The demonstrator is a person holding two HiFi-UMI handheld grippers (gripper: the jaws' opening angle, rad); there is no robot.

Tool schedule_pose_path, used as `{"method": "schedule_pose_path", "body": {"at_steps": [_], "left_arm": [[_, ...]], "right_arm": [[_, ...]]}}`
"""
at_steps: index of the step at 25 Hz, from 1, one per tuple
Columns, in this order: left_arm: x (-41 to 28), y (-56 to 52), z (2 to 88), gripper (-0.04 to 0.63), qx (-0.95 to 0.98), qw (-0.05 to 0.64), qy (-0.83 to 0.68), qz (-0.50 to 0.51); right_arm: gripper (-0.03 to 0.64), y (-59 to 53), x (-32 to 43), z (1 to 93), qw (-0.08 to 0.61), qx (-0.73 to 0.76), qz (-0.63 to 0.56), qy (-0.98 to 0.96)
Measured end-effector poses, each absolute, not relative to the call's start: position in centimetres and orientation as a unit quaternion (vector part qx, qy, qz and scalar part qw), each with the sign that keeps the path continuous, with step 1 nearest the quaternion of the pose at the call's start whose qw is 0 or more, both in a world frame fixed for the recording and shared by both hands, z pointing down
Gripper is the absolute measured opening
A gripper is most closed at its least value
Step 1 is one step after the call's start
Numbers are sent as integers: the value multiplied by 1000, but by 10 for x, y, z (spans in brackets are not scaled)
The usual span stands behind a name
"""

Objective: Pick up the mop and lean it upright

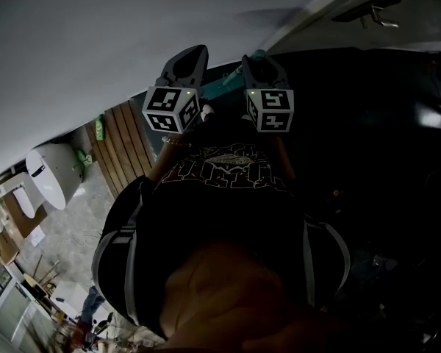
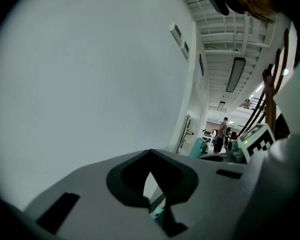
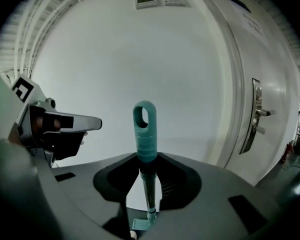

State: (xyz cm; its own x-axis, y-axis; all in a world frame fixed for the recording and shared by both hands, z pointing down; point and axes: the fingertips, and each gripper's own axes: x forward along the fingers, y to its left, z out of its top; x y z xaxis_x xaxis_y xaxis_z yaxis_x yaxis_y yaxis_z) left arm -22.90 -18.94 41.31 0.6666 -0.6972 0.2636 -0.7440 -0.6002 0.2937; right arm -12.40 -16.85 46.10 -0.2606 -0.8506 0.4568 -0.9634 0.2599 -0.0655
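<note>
Nearest, in the right gripper view, my right tongs (image 3: 145,186) stand wide apart with the mop (image 3: 144,134) between the jaws, at the centre of the frame. The dark shaft runs up through the gap and its teal grip, ending in a loop, rises above the jaws. A strip of white shows between the shaft and the jaw on the picture's left, so that pad is off it. On the other side I cannot tell whether the jaw touches the shaft. I read these tongs as open around the mop, not clamped on it.

My left tongs (image 2: 152,184) are apart by a narrow slit and hold nothing. Through the slit I see only pale wall and a small teal bit low down.

In the head view both tongs sit side by side at upper centre, and a teal stretch of the mop (image 1: 224,84) runs slantwise between them.

Behind the mop is the white wall (image 3: 140,59), and whether the mop touches it I cannot tell. A door (image 3: 257,116) stands at the right edge. Far down the corridor a person (image 2: 222,134) stands.
</note>
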Motion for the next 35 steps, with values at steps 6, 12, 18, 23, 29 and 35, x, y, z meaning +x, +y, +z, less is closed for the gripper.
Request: {"method": "schedule_pose_path", "body": {"at_steps": [6, 12, 18, 23, 29, 35], "left_arm": [[-220, -192, 407, 37, 898, 188, -394, 51], [-207, -192, 404, 37, 904, 189, -380, 50], [-201, -193, 403, 37, 907, 188, -372, 53], [-189, -195, 400, 37, 918, 177, -351, 45], [-182, -192, 402, 37, 924, 177, -336, 55], [-177, -194, 404, 37, 927, 170, -328, 57]], "right_arm": [[123, -162, -114, 422, 153, 591, 155, -777], [123, -160, -109, 401, 147, 593, 142, -779], [123, -159, -105, 400, 148, 596, 142, -777], [122, -159, -97, 401, 146, 601, 146, -772], [123, -156, -94, 401, 140, 608, 149, -767], [122, -157, -87, 402, 136, 615, 150, -762]]}}
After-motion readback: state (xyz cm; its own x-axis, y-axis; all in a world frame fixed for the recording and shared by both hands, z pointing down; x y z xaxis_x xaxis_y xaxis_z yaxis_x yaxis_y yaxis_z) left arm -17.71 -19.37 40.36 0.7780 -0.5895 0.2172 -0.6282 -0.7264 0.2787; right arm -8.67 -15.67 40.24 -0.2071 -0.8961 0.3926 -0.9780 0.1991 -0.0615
